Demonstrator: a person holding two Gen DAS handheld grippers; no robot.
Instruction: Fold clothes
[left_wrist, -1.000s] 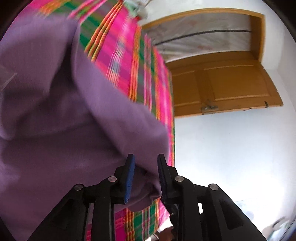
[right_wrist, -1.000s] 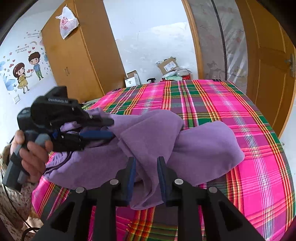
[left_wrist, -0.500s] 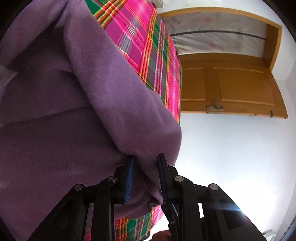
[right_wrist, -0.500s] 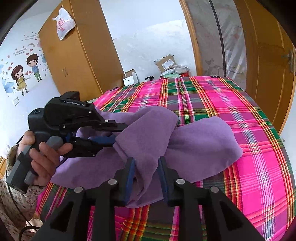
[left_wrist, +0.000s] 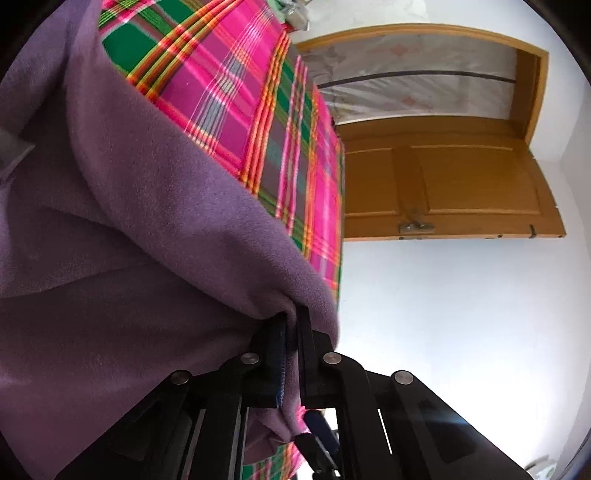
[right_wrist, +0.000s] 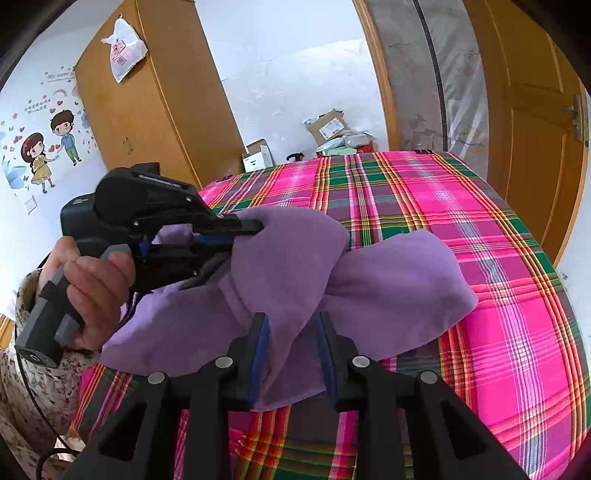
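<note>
The purple fleece garment (right_wrist: 373, 280) is lying bunched near the front edge of the bed (right_wrist: 498, 229), on a pink, green and orange plaid bedspread (right_wrist: 436, 192), with part of it lifted off the surface.

The left hand-held gripper (left_wrist: 291, 325) is pinching a fold of the garment; in the left wrist view its fingers (left_wrist: 275, 339) are pressed close together with fleece squeezed between them and hanging below. In the right wrist view the same gripper (right_wrist: 255, 230) is being held level by a hand (right_wrist: 92, 291), its tips buried in the raised left portion of the cloth.

The right hand-held gripper (right_wrist: 291, 332) is sitting with its fingers (right_wrist: 258, 339) spread apart around a hanging flap of the garment. The flap is filling the gap, but whether the blue pads are actually pressing it cannot be told.

A patterned sleeve (right_wrist: 26, 387) is showing at the lower left. Beyond the bed, a wooden wardrobe (right_wrist: 147, 110) is standing with a white plastic bag (right_wrist: 123, 48) hanging on it, cardboard boxes (right_wrist: 328, 125) are sitting against the wall, and a wooden door (left_wrist: 443, 181) is standing open.
</note>
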